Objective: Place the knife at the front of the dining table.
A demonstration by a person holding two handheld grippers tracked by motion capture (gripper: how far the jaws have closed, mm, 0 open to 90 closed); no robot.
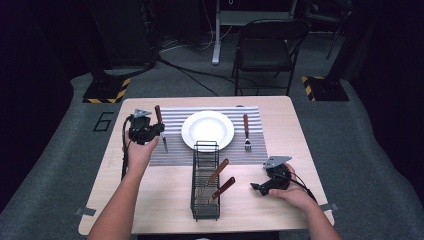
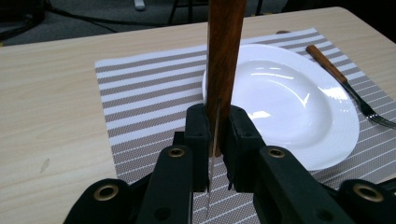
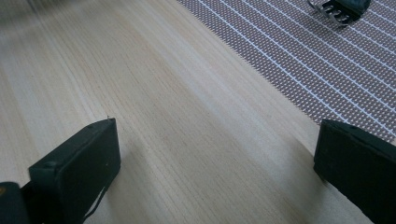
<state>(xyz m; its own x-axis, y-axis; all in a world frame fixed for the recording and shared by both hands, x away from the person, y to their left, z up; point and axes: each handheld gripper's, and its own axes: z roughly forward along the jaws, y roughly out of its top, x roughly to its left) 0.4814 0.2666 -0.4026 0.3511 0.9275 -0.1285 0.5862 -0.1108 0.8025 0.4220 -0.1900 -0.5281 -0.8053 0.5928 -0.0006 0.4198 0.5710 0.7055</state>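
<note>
A knife (image 1: 161, 128) with a brown wooden handle (image 2: 224, 60) is clamped in my left gripper (image 1: 150, 131), which is shut on it over the left part of the striped placemat (image 1: 172, 150). Its blade (image 2: 212, 172) points down between the jaws. A white plate (image 1: 207, 130) lies at the mat's middle, and a wooden-handled fork (image 1: 246, 132) lies to its right. My right gripper (image 1: 257, 189) rests low over the bare table at the front right, open with nothing between its fingers (image 3: 79, 168). The fork's tines (image 3: 338, 11) show at the top of the right gripper view.
A black wire cutlery basket (image 1: 205, 182) stands at the table's front middle, holding two more wooden-handled utensils (image 1: 218, 172). A folding chair (image 1: 265, 47) stands beyond the table's far edge. The wooden table (image 1: 280, 150) is bare around the right gripper.
</note>
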